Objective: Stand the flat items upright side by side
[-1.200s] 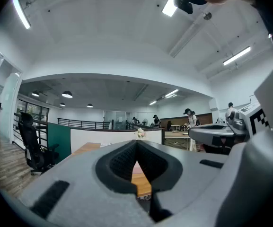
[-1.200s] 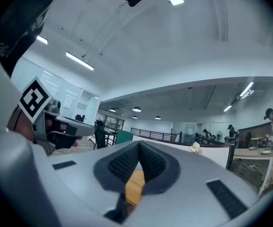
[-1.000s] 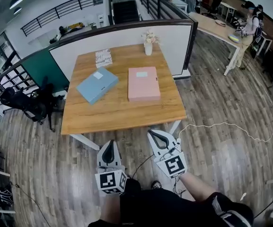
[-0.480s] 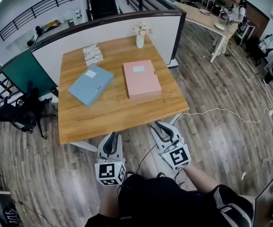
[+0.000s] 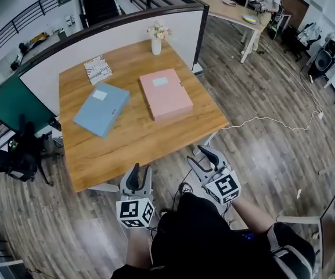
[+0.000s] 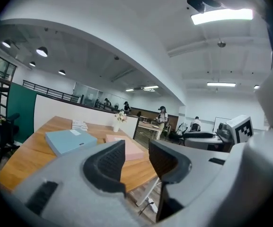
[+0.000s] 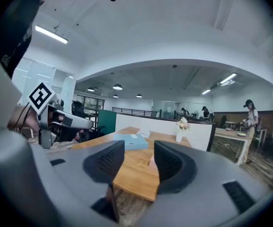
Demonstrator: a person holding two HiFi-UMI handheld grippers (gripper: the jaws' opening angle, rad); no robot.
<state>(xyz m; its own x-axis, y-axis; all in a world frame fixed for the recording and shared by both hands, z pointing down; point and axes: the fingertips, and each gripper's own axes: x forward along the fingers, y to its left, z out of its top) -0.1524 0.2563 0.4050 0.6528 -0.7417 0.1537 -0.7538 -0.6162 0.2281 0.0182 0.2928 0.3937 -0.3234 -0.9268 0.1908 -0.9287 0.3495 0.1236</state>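
Observation:
Two flat file boxes lie on the wooden table (image 5: 132, 144): a blue one (image 5: 101, 109) at the left, turned at an angle, and a pink one (image 5: 165, 93) at the right. Both grippers hang over the floor, short of the table's near edge. My left gripper (image 5: 137, 176) points at the table and its jaws are opening with nothing between them. My right gripper (image 5: 205, 158) is also opening and empty. The left gripper view shows the blue box (image 6: 70, 141) and the pink box (image 6: 134, 148) past its jaws (image 6: 136, 157). The right gripper view shows the blue box (image 7: 131, 142) beyond its jaws (image 7: 139, 162).
A white vase of flowers (image 5: 156, 39) and a patterned booklet stack (image 5: 98, 68) sit at the table's far side, against a white partition (image 5: 126, 31). A white cable (image 5: 272, 121) runs over the floor at the right. A black chair (image 5: 16, 156) stands at the left.
Both grippers' jaws have gone from shut to parted. The view has drifted, so the table sits further left and nearer; the grippers stay in front of its near edge.

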